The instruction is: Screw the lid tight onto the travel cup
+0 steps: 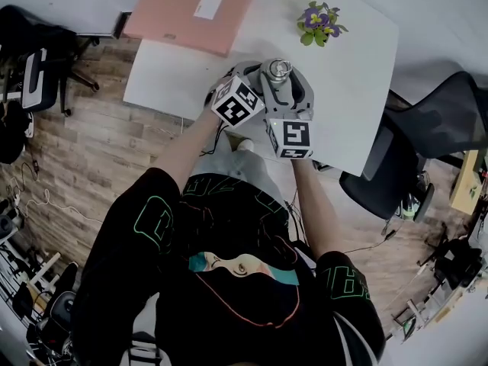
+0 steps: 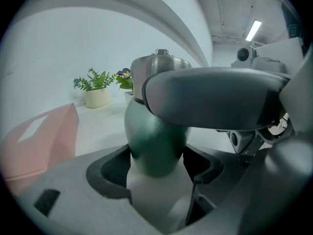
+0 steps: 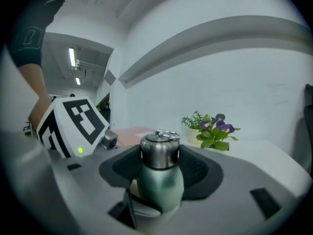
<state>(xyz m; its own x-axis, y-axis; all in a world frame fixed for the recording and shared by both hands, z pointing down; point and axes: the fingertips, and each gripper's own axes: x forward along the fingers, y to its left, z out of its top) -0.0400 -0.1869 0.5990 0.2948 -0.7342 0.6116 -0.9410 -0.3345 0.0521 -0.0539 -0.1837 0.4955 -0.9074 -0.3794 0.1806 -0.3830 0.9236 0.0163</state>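
Observation:
A green travel cup (image 1: 275, 90) with a steel lid (image 1: 277, 70) is held upright above the white table's near edge, between both grippers. My left gripper (image 1: 255, 78) comes in from the left and is shut on the green cup body (image 2: 154, 146). My right gripper (image 1: 293, 90) reaches in from the near right at lid height. Its dark pads sit against both sides of the steel lid (image 3: 160, 151), above the green body (image 3: 159, 187). A ring handle lies on top of the lid. In the left gripper view, one jaw of the right gripper crosses in front of the lid (image 2: 159, 62).
On the white table (image 1: 358, 67) lie a pink folder (image 1: 191, 10) at the far left and a small potted plant with purple flowers (image 1: 319, 23) beyond the cup. A black office chair (image 1: 427, 143) stands to the right. Wooden floor lies below.

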